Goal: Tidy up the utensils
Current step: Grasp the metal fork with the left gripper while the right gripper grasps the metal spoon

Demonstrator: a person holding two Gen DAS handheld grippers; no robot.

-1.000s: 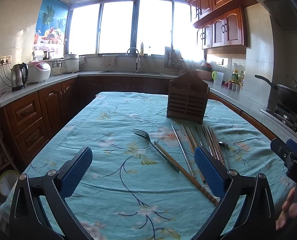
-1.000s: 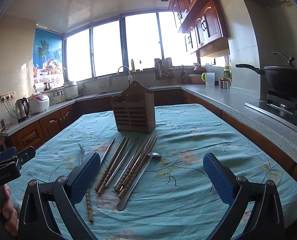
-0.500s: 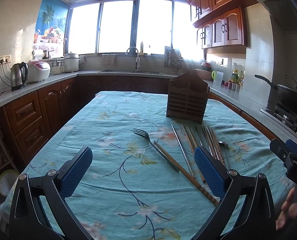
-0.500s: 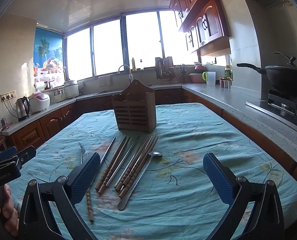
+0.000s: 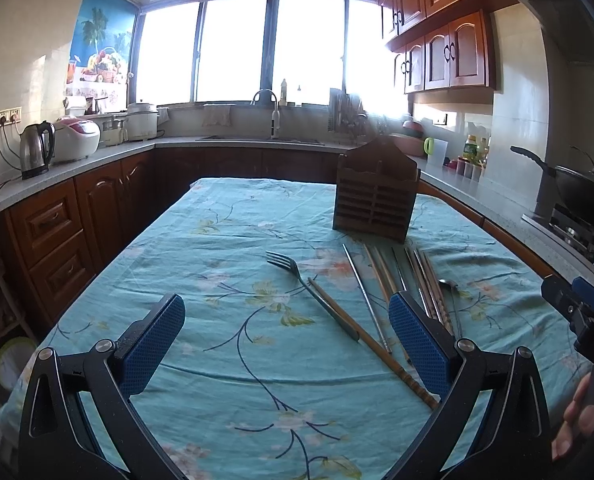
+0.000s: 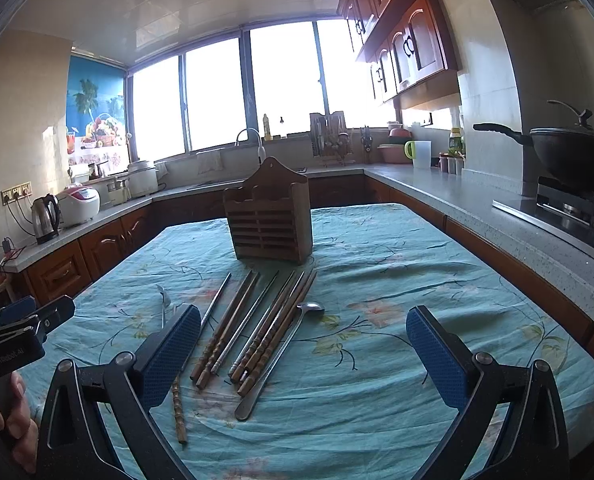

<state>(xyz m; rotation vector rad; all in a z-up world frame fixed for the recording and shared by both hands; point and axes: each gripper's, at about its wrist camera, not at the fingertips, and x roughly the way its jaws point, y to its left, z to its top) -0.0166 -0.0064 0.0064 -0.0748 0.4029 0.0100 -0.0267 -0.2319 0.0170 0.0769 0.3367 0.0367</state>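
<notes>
Left gripper (image 5: 287,338) and right gripper (image 6: 303,346) both spread wide, holding nothing, above table (image 6: 417,248). Chopsticks (image 6: 257,320), spoon (image 6: 285,344), fork (image 5: 309,288) lie at holder's (image 6: 271,222) 6 o'clock.

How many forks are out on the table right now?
1. The fork lies left of the chopstick row, tines toward the wooden holder. Any inside the holder would be hidden.

Wooden utensil holder (image 6: 271,216) stands upright; chopsticks (image 6: 257,324), a spoon (image 6: 281,354) and a fork (image 5: 309,290) lie flat just in front.
</notes>
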